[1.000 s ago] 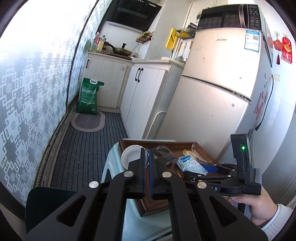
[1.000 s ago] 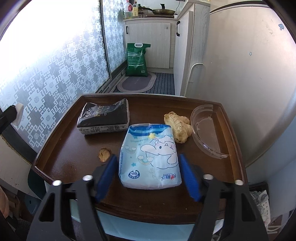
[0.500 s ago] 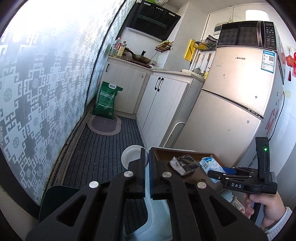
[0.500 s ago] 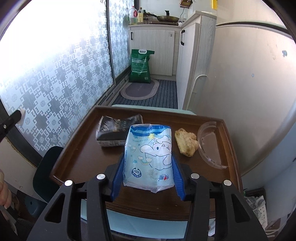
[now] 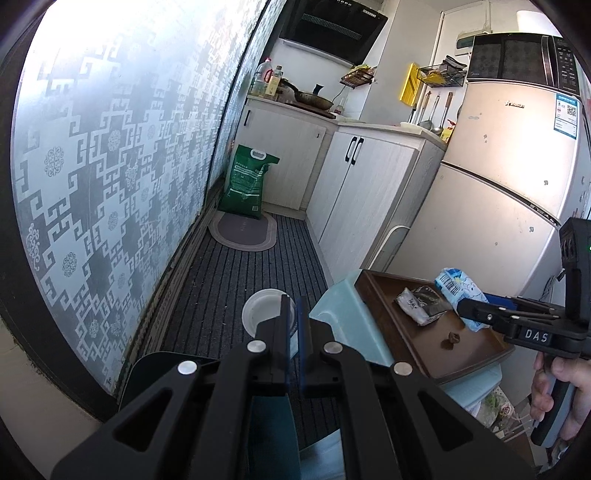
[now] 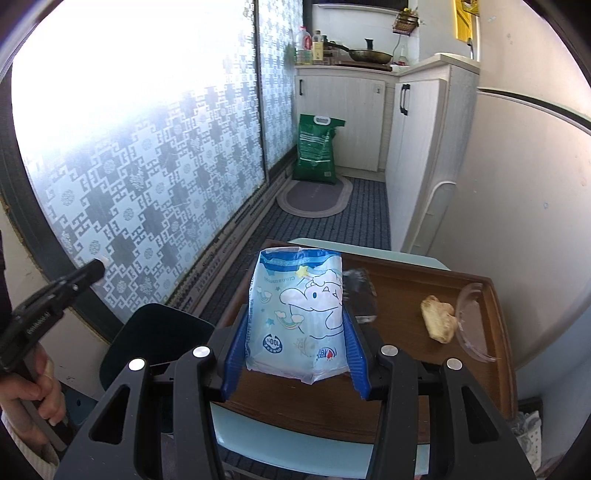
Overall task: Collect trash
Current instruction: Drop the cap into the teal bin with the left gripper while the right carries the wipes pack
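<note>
Narrow home kitchen, tall cream two-door fridge (image 5: 495,206) with black microwave (image 5: 521,57) on top, white cabinets (image 5: 354,192) beside it, frying pan (image 5: 312,100) beyond, black range hood (image 5: 328,26) above.

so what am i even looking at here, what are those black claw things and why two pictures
No robot here: a person holds a handheld two-finger gripper in each hand, and each carries a fisheye camera looking along its fingers. That gives two pictures.

The right wrist view shows the right gripper clamped on a light blue cartoon packet, lifted above the brown tray. On the tray lie a black wrapper, a piece of ginger and a clear plastic lid.

The left wrist view shows the left gripper shut, pinching a white paper cup. It also sees the right gripper from the side, plus a small brown scrap on the tray.
</note>
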### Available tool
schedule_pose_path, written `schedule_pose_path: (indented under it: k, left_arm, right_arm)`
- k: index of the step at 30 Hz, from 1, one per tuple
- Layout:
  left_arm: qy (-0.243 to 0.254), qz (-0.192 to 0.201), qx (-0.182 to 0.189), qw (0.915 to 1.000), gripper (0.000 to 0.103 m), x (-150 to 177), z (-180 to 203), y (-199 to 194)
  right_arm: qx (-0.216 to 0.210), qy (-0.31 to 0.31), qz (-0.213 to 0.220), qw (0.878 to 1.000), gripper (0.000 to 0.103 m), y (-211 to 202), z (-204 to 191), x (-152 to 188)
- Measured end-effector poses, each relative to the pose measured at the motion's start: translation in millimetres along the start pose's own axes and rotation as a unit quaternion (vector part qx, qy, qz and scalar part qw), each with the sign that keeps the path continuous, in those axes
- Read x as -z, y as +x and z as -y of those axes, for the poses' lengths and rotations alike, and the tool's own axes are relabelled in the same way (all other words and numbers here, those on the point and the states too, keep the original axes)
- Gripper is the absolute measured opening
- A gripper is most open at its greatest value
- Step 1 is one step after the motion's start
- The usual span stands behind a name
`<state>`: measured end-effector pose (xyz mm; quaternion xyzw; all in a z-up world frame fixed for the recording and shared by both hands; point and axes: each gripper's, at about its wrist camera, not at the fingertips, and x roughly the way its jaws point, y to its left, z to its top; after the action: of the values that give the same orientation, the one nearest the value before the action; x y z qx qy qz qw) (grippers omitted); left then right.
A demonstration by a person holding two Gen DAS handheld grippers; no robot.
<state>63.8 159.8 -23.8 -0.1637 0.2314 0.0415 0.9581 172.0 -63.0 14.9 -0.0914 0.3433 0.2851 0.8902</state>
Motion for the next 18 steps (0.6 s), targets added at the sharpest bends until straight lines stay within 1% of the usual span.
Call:
schedule_pose_path:
  k: [6,10,15,18]
  left_arm:
    - [0.004,-0.038,-0.024,0.999,0.004,13.3,-18.4,12.9]
    - [0.011,-0.074,-0.04,0.9964,0.004,24.0,-30.0,24.5]
    - [0.013,-0.123,-0.061,0.9905,0.004,38.2,-42.3,38.5]
    - [0.012,-0.158,-0.069,0.985,0.004,47.5,-48.9,48.8]
  right_arm:
    - [-0.031,-0.013,0.002,0.999,0.048,1.2,-27.9,-8.3]
    - [-0.049,-0.023,-0.001,0.999,0.048,4.9,-47.7,-11.0]
    - [-0.062,-0.038,-0.011,0.997,0.048,11.1,-69.4,-12.4]
    - [-0.069,-0.048,-0.018,0.996,0.048,15.5,-81.0,-11.3]
